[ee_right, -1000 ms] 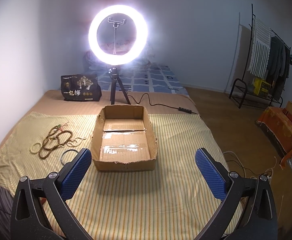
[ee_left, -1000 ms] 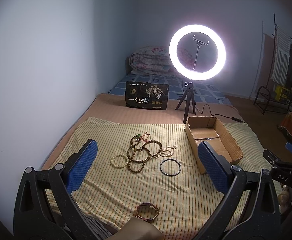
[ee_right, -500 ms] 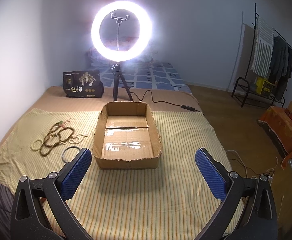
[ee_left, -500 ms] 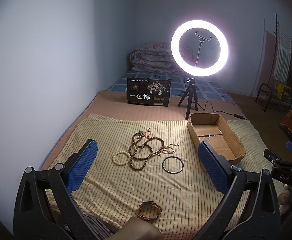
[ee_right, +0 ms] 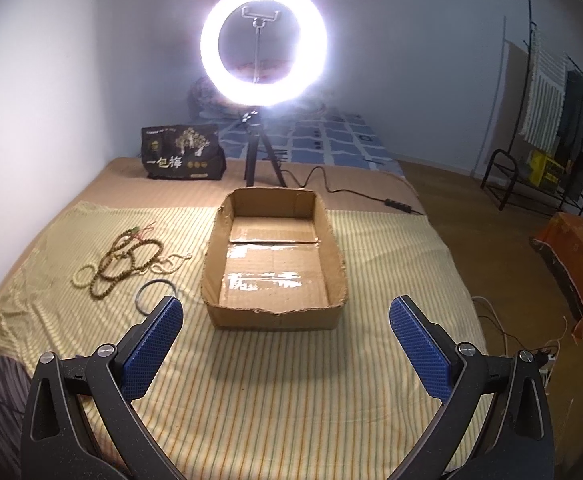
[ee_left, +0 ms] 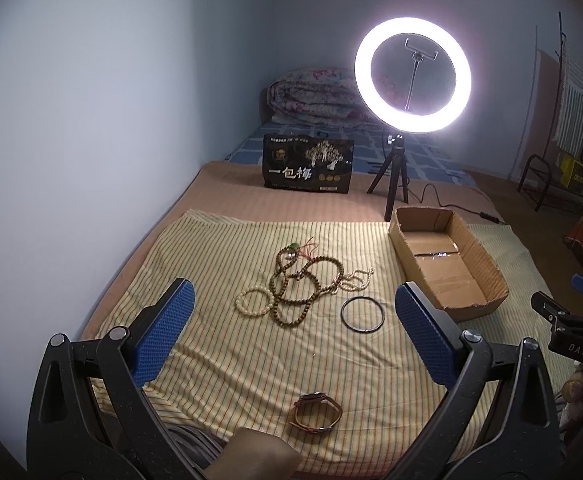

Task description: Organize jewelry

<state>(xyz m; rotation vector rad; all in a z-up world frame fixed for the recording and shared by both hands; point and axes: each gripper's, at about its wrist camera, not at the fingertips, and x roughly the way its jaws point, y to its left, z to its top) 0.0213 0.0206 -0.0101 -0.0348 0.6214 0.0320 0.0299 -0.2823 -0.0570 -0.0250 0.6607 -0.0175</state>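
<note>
A bed (ee_left: 227,200) fills both views, its near part covered by a yellow striped cloth (ee_left: 251,344). On that cloth sits the cardboard box (ee_right: 275,256), open-topped and with nothing inside but tape on its floor; everything below is placed from it. Behind the box, on the tan mattress cover, a lit ring light (ee_right: 263,44) stands on a small tripod (ee_right: 257,152), and a black snack bag (ee_right: 183,154) stands behind and to the left of the box.

The left tool (ee_left: 293,330) hangs above the cloth to the left of the box, its blue pads wide apart and gripping nothing. The right tool (ee_right: 285,334) hangs just in front of the box, likewise spread and empty-handed.

Left of the box lies a tangle of brown bead necklaces (ee_left: 299,284), with a pale bead bracelet (ee_left: 253,300) touching its far-left side and a small whitish bead strand (ee_left: 357,278) on the side nearer the box. A dark bangle (ee_left: 362,314) lies between the tangle and the box's near corner, apart from both. A brown-strapped wristwatch (ee_left: 315,408) lies well in front and to the left of the box, near the cloth's edge.
</note>
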